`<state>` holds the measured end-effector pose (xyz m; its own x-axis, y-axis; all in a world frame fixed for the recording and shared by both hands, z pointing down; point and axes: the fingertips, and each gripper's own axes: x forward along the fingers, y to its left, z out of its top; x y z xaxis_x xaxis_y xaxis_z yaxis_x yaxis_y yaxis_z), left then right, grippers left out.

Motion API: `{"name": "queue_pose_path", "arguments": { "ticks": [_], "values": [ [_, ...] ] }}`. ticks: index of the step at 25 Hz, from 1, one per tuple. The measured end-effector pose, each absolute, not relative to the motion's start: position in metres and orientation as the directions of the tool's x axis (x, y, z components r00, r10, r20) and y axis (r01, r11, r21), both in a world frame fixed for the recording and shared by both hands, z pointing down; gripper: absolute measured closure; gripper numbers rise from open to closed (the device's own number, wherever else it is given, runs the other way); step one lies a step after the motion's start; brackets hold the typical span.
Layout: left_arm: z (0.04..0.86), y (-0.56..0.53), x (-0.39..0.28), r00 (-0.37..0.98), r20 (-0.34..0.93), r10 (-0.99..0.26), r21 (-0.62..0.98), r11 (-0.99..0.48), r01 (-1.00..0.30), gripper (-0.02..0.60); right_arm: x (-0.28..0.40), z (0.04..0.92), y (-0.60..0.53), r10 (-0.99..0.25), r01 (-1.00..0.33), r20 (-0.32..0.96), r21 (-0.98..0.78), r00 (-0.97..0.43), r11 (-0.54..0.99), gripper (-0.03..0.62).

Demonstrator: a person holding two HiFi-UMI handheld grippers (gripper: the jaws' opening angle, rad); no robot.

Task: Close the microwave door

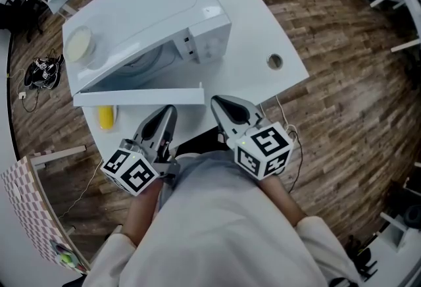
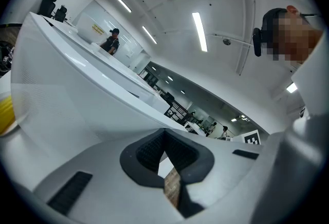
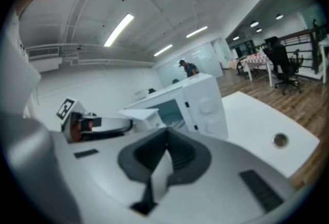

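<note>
Pale cloth of the person's top (image 1: 223, 226) fills the bottom of the head view and hides the arms behind both marker cubes.

At left, the left gripper (image 1: 166, 122) points at the white table (image 1: 253, 12), its dark ribbed pads pressed together with nothing between them. Its own view confirms this: the tips (image 2: 164, 133) meet, and only a sliver of table and wood floor shows through the slot below them. That view looks upward. A broad, smooth white slab (image 2: 67, 99) slants across it, and whether it is the door or the cabinet cannot be told. A yellow object (image 2: 5, 112) is cut off at the picture's left edge. From above, the same yellow object (image 1: 106, 116) lies on the table, half hidden under the door.

The microwave (image 1: 145, 9) is a glossy white box standing on the table, with a round cream disc (image 1: 79, 45) on its top. Its door (image 1: 138, 96) stands open, swung out toward the person and seen edge-on as a thin white bar. Most of the cavity is hidden under it.

The right gripper (image 1: 227, 108) is likewise clenched on nothing, tips just beside the door's free end; contact cannot be judged. Only its view (image 3: 167, 134) shows the microwave's front: the greenish cavity, two round knobs and the door (image 3: 141, 113) ajar. It also shows the left gripper (image 3: 85, 125) low at left.

Farther right, a round hole (image 1: 274, 61) pierces the tabletop, above brown plank floor (image 1: 342, 81).
</note>
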<state>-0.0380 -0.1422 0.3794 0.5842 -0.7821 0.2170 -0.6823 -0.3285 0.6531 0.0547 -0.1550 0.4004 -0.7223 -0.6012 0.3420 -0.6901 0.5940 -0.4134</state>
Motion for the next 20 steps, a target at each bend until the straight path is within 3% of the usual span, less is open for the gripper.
{"name": "queue_pose_path", "arguments": {
  "ticks": [20],
  "values": [
    [0.381,-0.160,-0.041,0.580,0.209,-0.787,0.688,-0.303,-0.659,0.566,0.046,0.402,-0.168,-0.589,-0.682,0.347,-0.430,-0.730,0.592,0.572]
  ]
}}
